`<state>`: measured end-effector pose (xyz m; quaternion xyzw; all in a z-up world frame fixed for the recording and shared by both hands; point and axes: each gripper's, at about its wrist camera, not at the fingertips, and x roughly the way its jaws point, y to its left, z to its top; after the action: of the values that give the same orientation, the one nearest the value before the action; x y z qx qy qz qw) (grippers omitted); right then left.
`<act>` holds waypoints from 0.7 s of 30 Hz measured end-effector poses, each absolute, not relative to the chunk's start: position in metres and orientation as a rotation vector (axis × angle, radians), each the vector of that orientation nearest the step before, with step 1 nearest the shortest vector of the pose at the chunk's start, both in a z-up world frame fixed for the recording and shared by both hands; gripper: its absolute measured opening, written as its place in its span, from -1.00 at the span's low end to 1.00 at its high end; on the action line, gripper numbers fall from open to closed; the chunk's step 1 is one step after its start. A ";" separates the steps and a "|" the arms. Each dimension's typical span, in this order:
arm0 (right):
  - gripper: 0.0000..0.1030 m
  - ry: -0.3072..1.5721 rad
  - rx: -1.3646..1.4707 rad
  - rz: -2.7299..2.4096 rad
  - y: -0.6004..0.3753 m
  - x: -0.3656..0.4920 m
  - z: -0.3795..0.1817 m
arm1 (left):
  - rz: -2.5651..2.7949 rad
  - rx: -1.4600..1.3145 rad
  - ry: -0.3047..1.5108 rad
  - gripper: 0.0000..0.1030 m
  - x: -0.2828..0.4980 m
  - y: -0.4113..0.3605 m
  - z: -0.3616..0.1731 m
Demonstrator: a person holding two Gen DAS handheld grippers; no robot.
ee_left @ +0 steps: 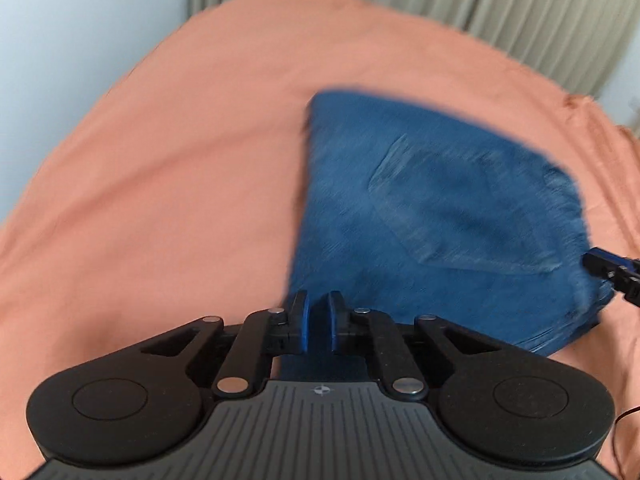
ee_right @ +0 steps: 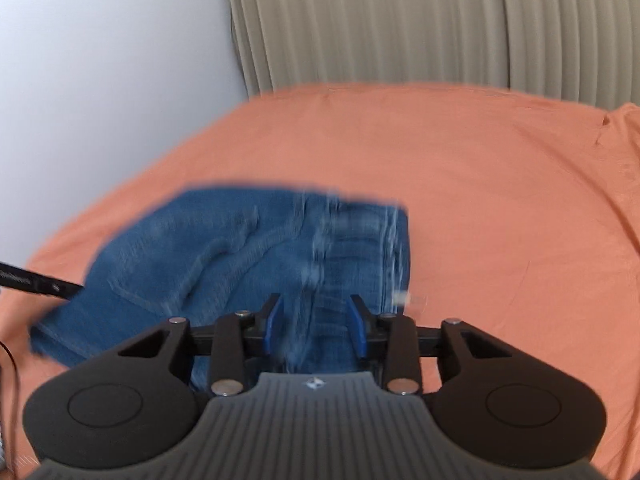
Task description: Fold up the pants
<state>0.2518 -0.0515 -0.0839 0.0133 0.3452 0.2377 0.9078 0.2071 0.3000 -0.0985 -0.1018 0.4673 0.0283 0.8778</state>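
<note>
While left tongs (ee_left: pixel 319 322) pinch the jeans (ee_left: pixel 432 216), right tongs (ee_right: pixel 315 326) gape over seams.

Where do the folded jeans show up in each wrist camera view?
Left wrist: folded jeans lie right of centre, reaching the left gripper.
Right wrist: folded jeans lie left of centre, beyond the right gripper.
Shared landmark: orange bedsheet.
</note>
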 end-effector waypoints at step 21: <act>0.41 0.585 -0.002 0.521 -0.057 0.189 0.026 | 0.074 -0.105 0.584 -0.23 0.111 0.215 0.058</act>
<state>0.1895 -0.0571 0.0257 -0.0009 0.2850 0.2537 0.9243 0.1112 0.2150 0.0581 -0.0517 0.2877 0.0367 0.9556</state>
